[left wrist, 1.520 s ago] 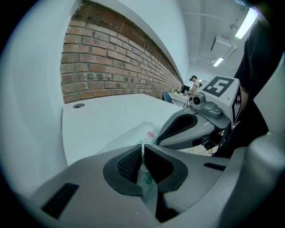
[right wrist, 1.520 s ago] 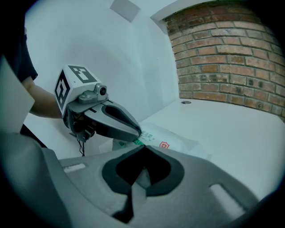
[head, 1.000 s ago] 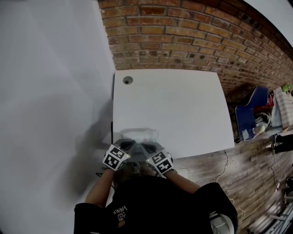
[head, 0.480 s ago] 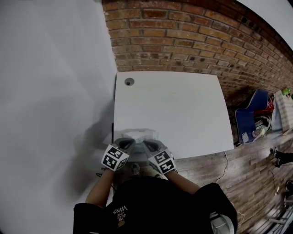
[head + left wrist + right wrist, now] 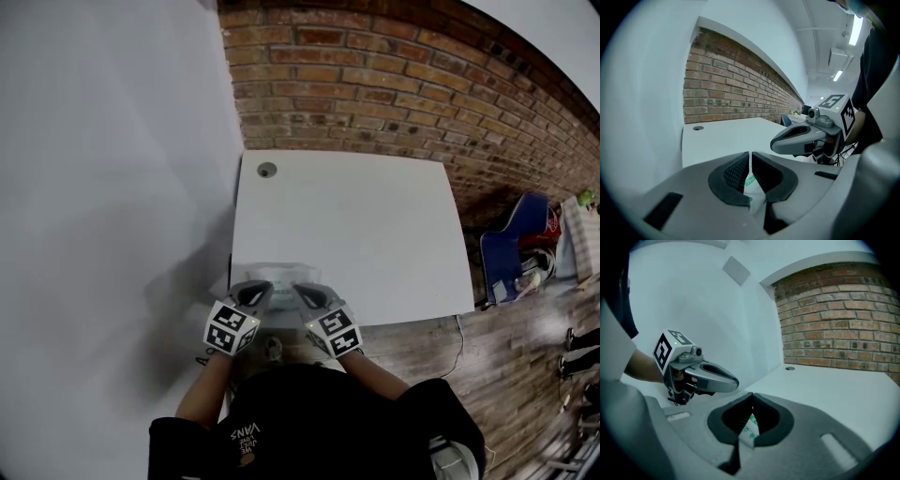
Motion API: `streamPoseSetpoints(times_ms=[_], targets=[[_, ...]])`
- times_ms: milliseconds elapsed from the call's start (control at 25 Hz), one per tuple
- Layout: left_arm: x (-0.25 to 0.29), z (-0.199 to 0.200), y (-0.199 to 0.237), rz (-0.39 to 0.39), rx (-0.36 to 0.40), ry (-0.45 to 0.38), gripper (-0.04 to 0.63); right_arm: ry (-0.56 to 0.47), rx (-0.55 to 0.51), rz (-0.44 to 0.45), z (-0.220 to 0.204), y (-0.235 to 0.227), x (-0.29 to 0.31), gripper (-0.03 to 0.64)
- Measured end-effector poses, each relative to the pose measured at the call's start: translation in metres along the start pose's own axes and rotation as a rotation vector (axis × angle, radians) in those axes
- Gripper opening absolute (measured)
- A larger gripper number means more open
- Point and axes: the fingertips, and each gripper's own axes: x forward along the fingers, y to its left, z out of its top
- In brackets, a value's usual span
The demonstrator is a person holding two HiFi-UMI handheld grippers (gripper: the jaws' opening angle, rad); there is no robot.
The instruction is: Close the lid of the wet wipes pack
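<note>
The wet wipes pack (image 5: pixel 279 273) is a pale, whitish packet at the front left edge of the white table (image 5: pixel 375 234). It is held from both ends. My left gripper (image 5: pixel 260 290) is shut on its left edge, where white film with green print (image 5: pixel 751 183) shows between the jaws. My right gripper (image 5: pixel 302 292) is shut on the other edge, with the same film (image 5: pixel 750 426) pinched in it. Each gripper shows in the other's view: the right gripper (image 5: pixel 806 137) and the left gripper (image 5: pixel 708 376). The lid is hidden from every view.
A round cable hole (image 5: pixel 267 170) sits at the table's far left corner. A brick wall (image 5: pixel 394 84) runs behind the table and a white wall (image 5: pixel 112 187) stands at its left. A blue chair (image 5: pixel 511 248) and clutter lie on the wooden floor to the right.
Both grippers stay shut on the pack at the table's front edge. The head view has shifted a little; the hands have hardly moved.
</note>
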Motion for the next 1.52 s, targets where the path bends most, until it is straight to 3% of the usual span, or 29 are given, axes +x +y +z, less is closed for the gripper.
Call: streamPoseSetpoints(times_ms=[800, 1520], targets=[[-0.051, 0.028, -0.047, 0.209, -0.014, -0.183, 0.017, -0.112, -0.035, 0.054, 0.017, 0.007, -0.068, -0.002], [-0.088, 0.025, -0.096, 0.375, -0.071, -0.282, 0.017, -0.181, -0.046, 0.123, 0.015, 0.012, -0.128, -0.002]])
